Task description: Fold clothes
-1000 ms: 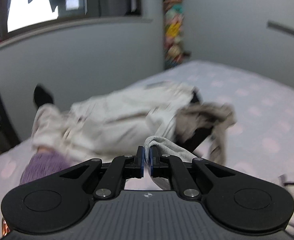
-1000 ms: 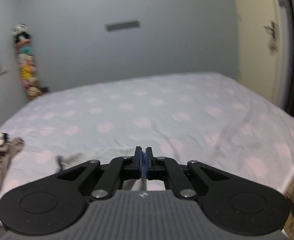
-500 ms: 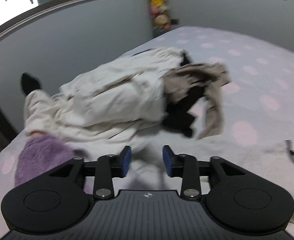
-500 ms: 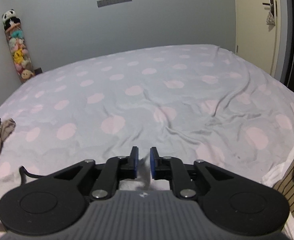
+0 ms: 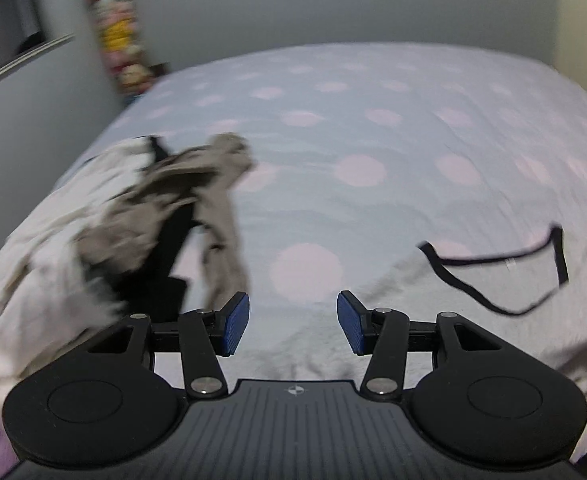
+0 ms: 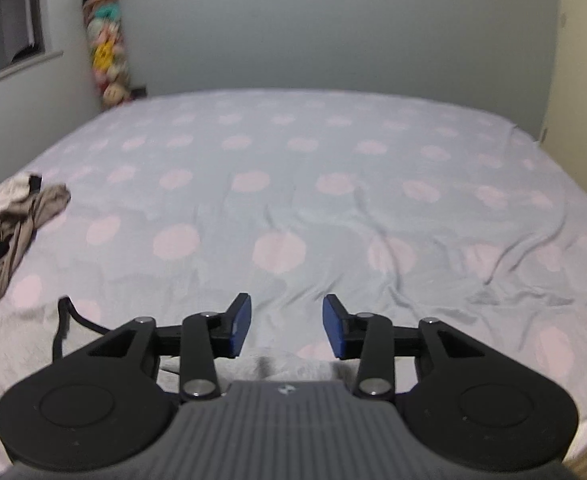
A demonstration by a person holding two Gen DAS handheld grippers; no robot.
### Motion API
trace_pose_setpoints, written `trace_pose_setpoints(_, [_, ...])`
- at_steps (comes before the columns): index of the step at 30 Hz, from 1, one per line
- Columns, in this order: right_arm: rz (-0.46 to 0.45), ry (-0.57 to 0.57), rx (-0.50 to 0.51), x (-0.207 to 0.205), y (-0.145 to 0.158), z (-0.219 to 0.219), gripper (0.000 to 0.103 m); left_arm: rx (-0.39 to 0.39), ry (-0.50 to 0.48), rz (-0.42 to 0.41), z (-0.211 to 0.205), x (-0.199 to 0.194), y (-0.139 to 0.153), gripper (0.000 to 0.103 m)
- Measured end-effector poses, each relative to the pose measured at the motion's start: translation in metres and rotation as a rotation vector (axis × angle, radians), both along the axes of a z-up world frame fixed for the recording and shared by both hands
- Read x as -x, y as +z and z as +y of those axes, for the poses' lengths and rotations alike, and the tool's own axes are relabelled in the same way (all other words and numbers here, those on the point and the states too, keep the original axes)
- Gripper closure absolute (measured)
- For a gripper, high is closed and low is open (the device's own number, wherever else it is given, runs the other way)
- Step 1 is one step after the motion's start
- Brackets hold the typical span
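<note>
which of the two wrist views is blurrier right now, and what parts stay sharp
Left wrist view: heavy motion smear on the heap of cream, tan and black clothes and the polka-dot bedsheet; the open left gripper stays crisp. Right wrist view: only mildly soft, sheet wrinkles readable, the open right gripper sharp. Both show fisheye bending at the edges.

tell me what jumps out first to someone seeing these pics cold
The big bed, in a pale sheet dotted with pink circles, fills both views. A rumpled heap of clothes, cream, tan and black, sits at its left edge, and a light grey garment with black trim lies flat at the near edge. In front, the left tongs and the right tongs both stand open, blue pads apart and empty.
</note>
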State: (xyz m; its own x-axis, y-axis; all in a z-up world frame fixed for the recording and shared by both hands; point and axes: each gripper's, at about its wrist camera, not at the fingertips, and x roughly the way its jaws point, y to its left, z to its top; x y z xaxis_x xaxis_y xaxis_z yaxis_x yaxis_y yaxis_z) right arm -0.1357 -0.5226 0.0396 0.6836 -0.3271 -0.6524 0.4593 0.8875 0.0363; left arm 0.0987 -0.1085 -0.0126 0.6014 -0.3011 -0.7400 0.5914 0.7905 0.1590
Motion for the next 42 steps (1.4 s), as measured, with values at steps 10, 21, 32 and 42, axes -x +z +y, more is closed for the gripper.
trace_pose_setpoints(10, [0.300,0.223,0.011,-0.077,-0.052,-0.027,0.060,-0.134,-0.169,0.076,-0.040,-0.034,-0.048,0.056])
trace_pose_setpoints(21, [0.434,0.320,-0.132,-0.052,-0.092,-0.029,0.055,-0.199,-0.284,0.148,-0.042,-0.044,-0.072,0.047])
trace_pose_setpoints(32, [0.470,0.372,-0.105,-0.052,-0.098,-0.015,0.060,-0.100,-0.173,0.223,-0.028,-0.051,-0.081,0.038])
trace_pose_setpoints(42, [0.455,0.385,-0.088,-0.046,-0.093,-0.006,0.085,0.006,-0.129,0.274,-0.024,-0.054,-0.079,0.072])
